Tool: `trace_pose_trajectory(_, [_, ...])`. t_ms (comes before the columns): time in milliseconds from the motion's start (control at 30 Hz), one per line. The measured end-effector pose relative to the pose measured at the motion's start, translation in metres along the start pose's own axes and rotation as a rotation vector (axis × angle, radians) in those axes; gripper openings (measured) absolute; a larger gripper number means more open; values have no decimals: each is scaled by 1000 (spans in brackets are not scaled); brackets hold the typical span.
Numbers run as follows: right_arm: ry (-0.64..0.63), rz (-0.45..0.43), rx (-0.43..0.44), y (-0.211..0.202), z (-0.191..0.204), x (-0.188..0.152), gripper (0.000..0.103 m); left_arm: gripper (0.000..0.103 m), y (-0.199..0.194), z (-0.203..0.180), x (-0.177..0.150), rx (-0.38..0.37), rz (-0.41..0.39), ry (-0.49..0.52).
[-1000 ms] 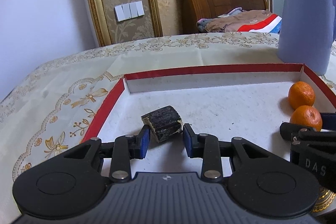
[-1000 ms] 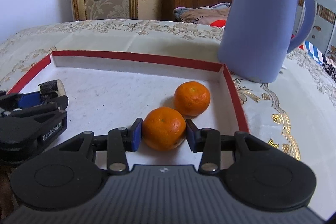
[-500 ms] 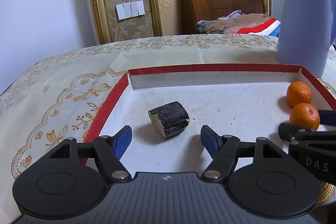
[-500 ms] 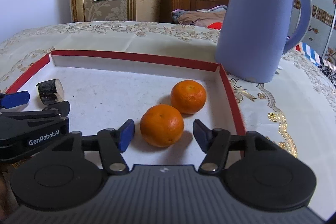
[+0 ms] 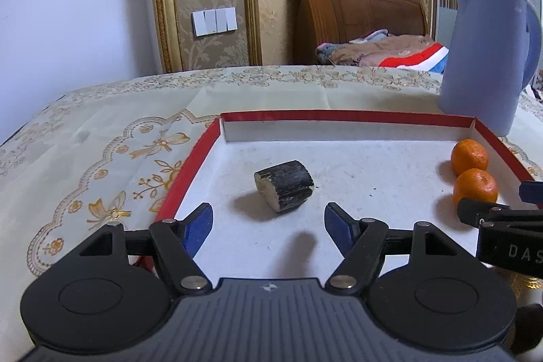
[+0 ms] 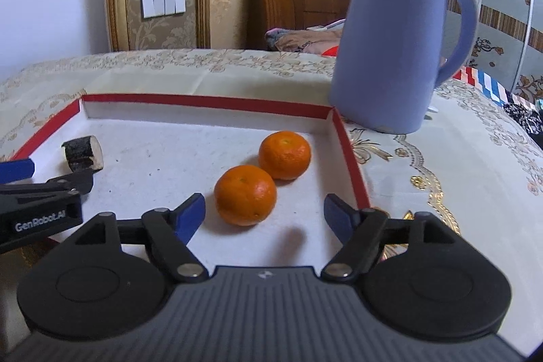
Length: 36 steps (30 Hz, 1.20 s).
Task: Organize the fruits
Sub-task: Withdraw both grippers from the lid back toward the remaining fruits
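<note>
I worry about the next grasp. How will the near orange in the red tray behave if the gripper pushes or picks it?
The near orange is round and lies free on the flat tray, so a push probably rolls it, perhaps into the far orange close behind. Its skin looks soft, so a gentle squeeze seems safer.

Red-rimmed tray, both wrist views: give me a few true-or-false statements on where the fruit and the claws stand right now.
1. Both tangerines lie inside the red-rimmed tray. True.
2. The right claw is shut on the near tangerine. False: its jaws stand open, clear of the fruit.
3. The dark sugarcane piece lies on the tray floor ahead of the open left claw. True.
4. The blue kettle stands inside the tray. False: it stands on the tablecloth beyond the tray's far right corner.
5. The far tangerine sits on the left side of the tray. False: it sits near the right rim.
</note>
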State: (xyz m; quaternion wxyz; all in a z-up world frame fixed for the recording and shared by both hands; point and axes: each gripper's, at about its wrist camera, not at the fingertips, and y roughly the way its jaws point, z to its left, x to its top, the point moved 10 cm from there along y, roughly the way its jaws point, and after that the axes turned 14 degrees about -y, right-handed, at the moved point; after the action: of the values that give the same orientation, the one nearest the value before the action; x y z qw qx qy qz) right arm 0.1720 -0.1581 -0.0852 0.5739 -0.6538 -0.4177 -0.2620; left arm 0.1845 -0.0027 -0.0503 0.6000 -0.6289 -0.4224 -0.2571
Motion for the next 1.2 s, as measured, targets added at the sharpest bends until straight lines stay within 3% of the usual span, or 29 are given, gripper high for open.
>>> trace_pose_trajectory(267, [89,-47,15,-22,-13,-13,88,77,-29,13,-6,-37,-19,-40])
trace_pose_trajectory(400, [128,-96,43,-39,-16,-22,92,77,-48,21,-12,-8,-72,0])
trace_pose_trajectory(567, [123,-217,4,-79,-22,-30,95,77,-77,36,-17,-35,-112,-6])
trace_pose_trajectory(767, [96,-285,-5,-103,-20,-37,96,77,-88,68,-24,-78,-54,-133])
trace_pose_trajectory(900, [53,-305,-27,-113,-14,-43,96,77,-85,80,-34,-59,-18,-118])
trace_pose_trajectory(1033, [101,-328,-38,-120,-22,-47,101,77,-87,88,-44,-51,-14,-89])
trace_pose_trajectory(1100, [123,-311,-25,-117,-25,-49,101,77,-87,92,-48,-86,21,-119])
trace_pose_trajectory(1200, [123,-304,-23,-115,-24,-49,101,77,-86,103,-49,-62,28,-168])
